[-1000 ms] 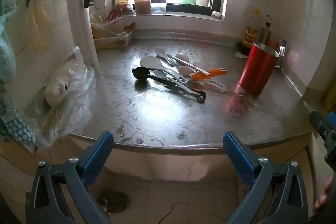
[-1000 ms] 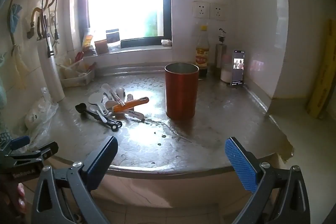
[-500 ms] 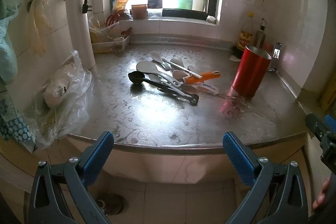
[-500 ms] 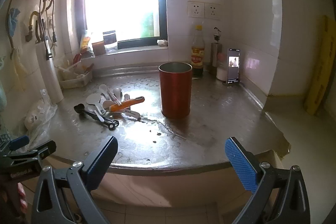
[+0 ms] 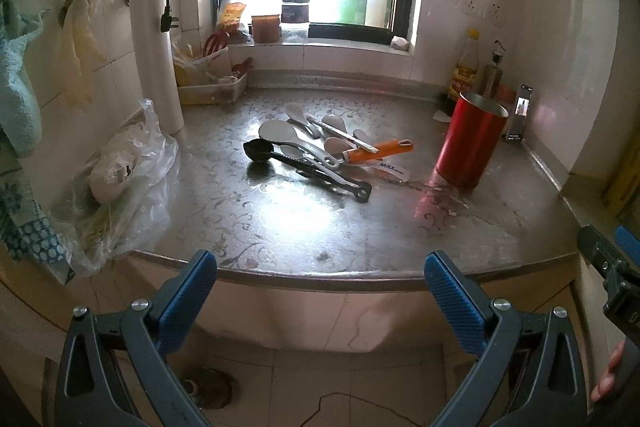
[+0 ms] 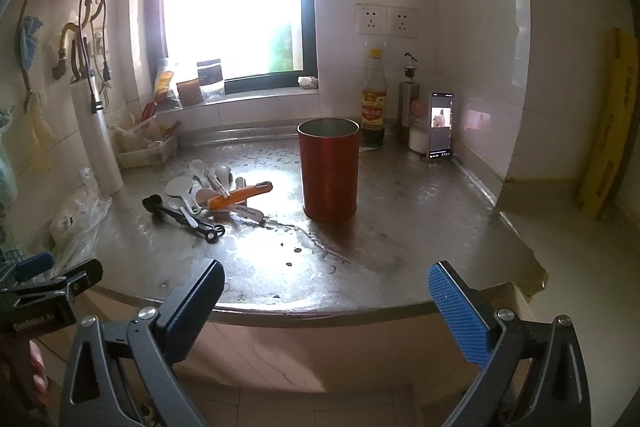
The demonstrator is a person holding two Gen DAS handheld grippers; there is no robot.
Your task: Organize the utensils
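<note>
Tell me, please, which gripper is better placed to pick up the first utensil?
Probably the left gripper: the utensils lie straight ahead of it, while the right gripper faces the red cup, with the pile off to its left. Both are open, short of the counter.

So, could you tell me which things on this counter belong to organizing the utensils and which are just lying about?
Job:
- utensil pile
- orange-handled tool
- black scoop
- red canister

Lying about:
- phone
- sauce bottle
- plastic bag
- paper roll
</note>
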